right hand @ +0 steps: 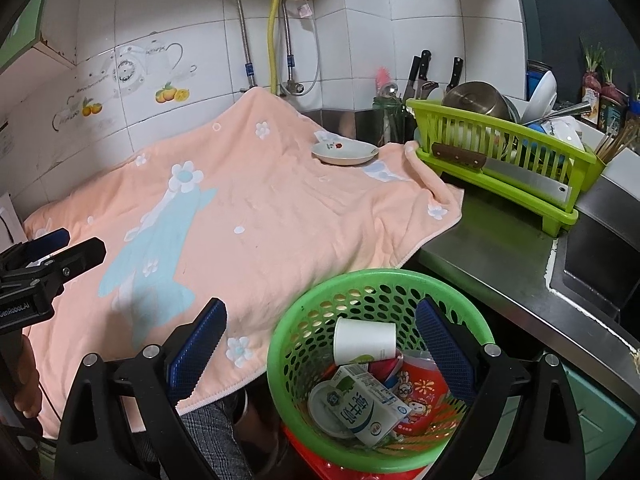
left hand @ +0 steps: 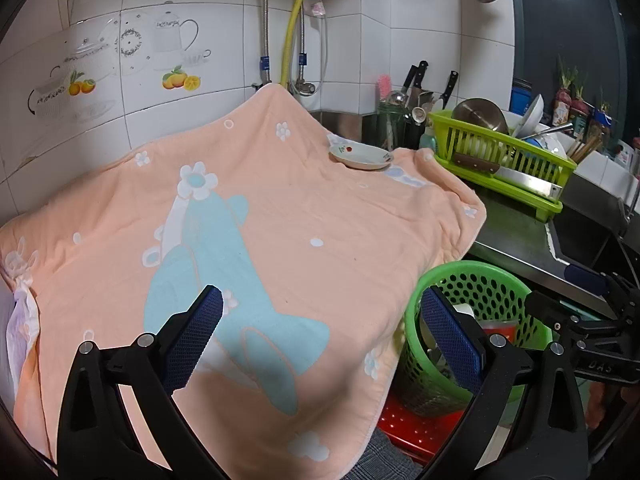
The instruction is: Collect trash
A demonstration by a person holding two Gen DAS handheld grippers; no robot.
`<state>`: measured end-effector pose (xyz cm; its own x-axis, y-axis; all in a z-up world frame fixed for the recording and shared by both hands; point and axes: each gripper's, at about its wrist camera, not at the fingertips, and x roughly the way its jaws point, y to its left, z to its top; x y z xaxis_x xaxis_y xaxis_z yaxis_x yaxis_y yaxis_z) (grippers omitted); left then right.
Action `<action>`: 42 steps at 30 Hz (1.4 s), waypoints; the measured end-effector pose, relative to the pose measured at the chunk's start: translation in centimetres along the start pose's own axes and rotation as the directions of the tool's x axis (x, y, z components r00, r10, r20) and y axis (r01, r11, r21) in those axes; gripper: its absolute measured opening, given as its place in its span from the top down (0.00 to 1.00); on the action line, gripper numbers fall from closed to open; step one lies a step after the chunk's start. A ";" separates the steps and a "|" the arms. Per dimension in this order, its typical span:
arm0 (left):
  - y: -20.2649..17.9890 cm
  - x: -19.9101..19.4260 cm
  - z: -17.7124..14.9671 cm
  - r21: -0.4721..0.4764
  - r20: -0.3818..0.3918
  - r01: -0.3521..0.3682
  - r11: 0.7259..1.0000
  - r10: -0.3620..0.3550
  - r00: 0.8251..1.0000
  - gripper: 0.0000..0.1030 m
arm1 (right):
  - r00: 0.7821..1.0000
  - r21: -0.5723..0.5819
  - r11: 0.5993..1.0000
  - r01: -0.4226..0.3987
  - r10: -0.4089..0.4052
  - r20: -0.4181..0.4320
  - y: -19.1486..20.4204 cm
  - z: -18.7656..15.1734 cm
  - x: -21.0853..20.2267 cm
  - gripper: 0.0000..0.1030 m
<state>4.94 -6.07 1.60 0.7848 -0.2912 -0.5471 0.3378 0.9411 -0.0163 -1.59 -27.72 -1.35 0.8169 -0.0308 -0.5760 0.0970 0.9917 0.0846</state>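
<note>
The left tongs (left hand: 322, 330) stand wide open and empty above a peach-coloured towel with white flowers and a pale blue figure (left hand: 260, 240), which is spread over the tabletop. The right tongs (right hand: 320, 334) are likewise spread wide with nothing between their blue pads, poised over a round green perforated plastic basket (right hand: 304, 344) that sits just off the tabletop edge, on something red. The collected trash lies inside this basket: a white paper cup (right hand: 364, 340) on its side near the top, a green-and-white milk carton (right hand: 362, 402) below it, a red printed wrapper with cartoon faces (right hand: 420, 394) to the right, and a round white lid (right hand: 322, 404) partly under the carton. On the far part of the towel rests a small white shallow dish with a red mark (right hand: 345, 153), touching nothing else. To its right a lime-green slatted dish rack (right hand: 500, 148) holds a steel pot, bowls and a cleaver with a wooden handle (right hand: 500, 168) laid along its front. A dark steel sink (right hand: 592, 264) lies beyond the rack.
</note>
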 end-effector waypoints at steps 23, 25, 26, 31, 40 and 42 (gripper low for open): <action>-0.2 0.2 -0.2 0.003 0.003 -0.010 1.000 0.010 1.000 0.05 | 1.000 0.008 1.000 0.013 -0.013 0.010 -0.2 0.0 -0.2 0.10; -0.2 0.2 -0.2 0.005 0.003 -0.011 1.000 0.011 1.000 0.05 | 1.000 0.009 1.000 0.012 -0.012 0.010 -0.3 0.0 -0.2 0.10; -0.2 0.2 -0.2 0.004 0.003 -0.011 1.000 0.011 1.000 0.05 | 1.000 0.008 1.000 0.011 -0.011 0.011 -0.3 0.1 -0.2 0.10; -0.1 0.2 -0.1 -0.001 0.000 -0.010 1.000 0.010 1.000 0.05 | 1.000 0.007 1.000 0.011 -0.011 0.011 -0.4 0.1 -0.1 0.10; -0.1 0.2 -0.1 -0.001 -0.001 -0.009 1.000 0.009 1.000 0.05 | 1.000 0.009 1.000 0.011 -0.011 0.010 -0.5 0.1 -0.2 0.10; 0.0 0.2 -0.1 -0.001 -0.001 -0.010 1.000 0.010 1.000 0.05 | 1.000 0.009 1.000 0.010 -0.010 0.008 -0.5 0.1 -0.1 0.10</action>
<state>5.08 -6.13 1.42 0.7874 -0.2816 -0.5483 0.3296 0.9440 -0.0114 -1.69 -28.22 -1.21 0.8204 -0.0421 -0.5702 0.1107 0.9901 0.0861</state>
